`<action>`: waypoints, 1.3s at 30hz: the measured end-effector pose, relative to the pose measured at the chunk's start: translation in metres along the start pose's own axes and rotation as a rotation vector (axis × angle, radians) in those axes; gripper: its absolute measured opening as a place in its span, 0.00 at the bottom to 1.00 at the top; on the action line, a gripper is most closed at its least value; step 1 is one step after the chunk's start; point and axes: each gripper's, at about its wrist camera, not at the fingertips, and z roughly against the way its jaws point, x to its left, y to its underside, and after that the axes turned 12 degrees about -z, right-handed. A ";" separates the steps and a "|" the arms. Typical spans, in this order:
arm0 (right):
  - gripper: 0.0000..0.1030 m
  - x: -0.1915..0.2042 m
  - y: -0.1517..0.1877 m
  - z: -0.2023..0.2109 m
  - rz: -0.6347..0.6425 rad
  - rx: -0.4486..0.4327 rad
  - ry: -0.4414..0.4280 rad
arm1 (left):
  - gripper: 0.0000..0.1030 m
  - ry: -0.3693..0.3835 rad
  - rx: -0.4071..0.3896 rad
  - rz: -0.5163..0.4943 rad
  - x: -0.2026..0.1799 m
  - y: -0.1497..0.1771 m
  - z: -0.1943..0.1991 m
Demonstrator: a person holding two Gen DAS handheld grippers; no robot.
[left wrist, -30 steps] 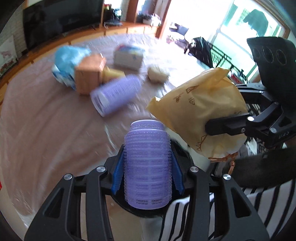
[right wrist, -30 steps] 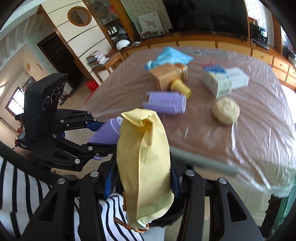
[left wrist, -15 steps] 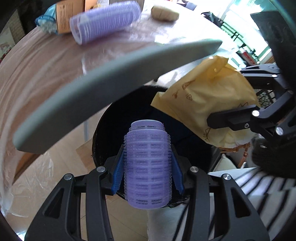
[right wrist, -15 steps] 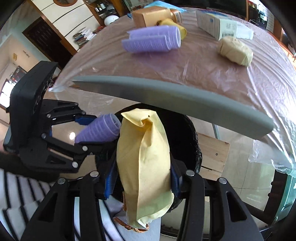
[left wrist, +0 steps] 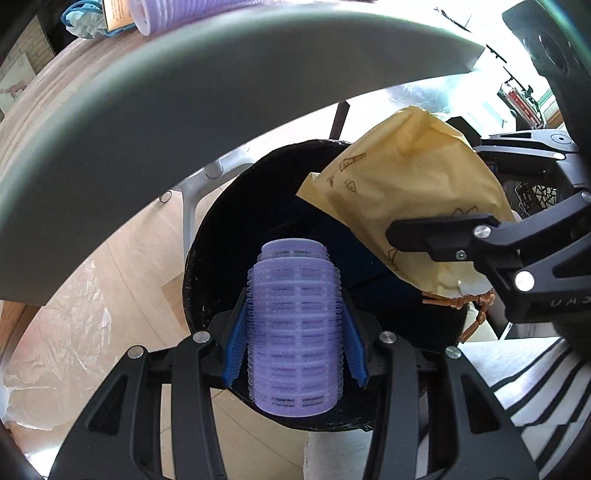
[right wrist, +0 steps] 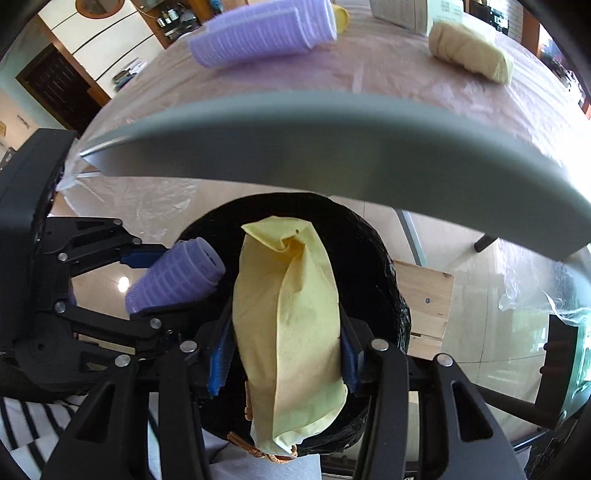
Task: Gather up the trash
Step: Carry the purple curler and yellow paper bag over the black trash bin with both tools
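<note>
My left gripper (left wrist: 294, 332) is shut on a purple hair roller (left wrist: 294, 325), which hangs upright over the mouth of a black-lined bin (left wrist: 221, 206) on the floor below the table edge. In the right wrist view the same hair roller (right wrist: 177, 277) shows at the left. My right gripper (right wrist: 284, 332) is shut on a yellow paper bag (right wrist: 288, 314) with a brown cord handle, also above the bin (right wrist: 373, 243). From the left wrist view the yellow bag (left wrist: 402, 192) sits at the right, over the bin's far side.
The grey table edge (right wrist: 332, 147) arches just above both grippers. On the table lie a purple roller stack (right wrist: 258, 33), a beige lump (right wrist: 469, 51) and a box. A wooden block (right wrist: 424, 295) and crumpled clear plastic (left wrist: 55, 314) lie on the floor. A striped garment (left wrist: 524, 387) is close below.
Both grippers have dropped from table height to below the table edge, each still gripping its item. The bin has come into view beneath them and now looks larger and closer.
</note>
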 end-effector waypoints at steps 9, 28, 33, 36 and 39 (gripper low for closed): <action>0.45 0.001 0.000 -0.009 -0.008 -0.009 0.038 | 0.45 -0.017 0.004 -0.006 -0.012 -0.005 -0.008; 0.45 0.012 -0.005 -0.008 -0.012 -0.027 0.076 | 0.45 -0.033 -0.002 -0.014 -0.023 -0.002 -0.009; 0.45 0.006 -0.008 -0.007 -0.021 -0.031 0.078 | 0.45 -0.035 -0.004 -0.013 -0.025 -0.002 -0.009; 0.45 0.006 -0.009 -0.007 -0.020 -0.029 0.079 | 0.45 -0.036 -0.004 -0.013 -0.025 -0.002 -0.009; 0.45 0.007 -0.012 -0.008 -0.021 -0.027 0.079 | 0.45 -0.035 -0.005 -0.010 -0.025 -0.002 -0.009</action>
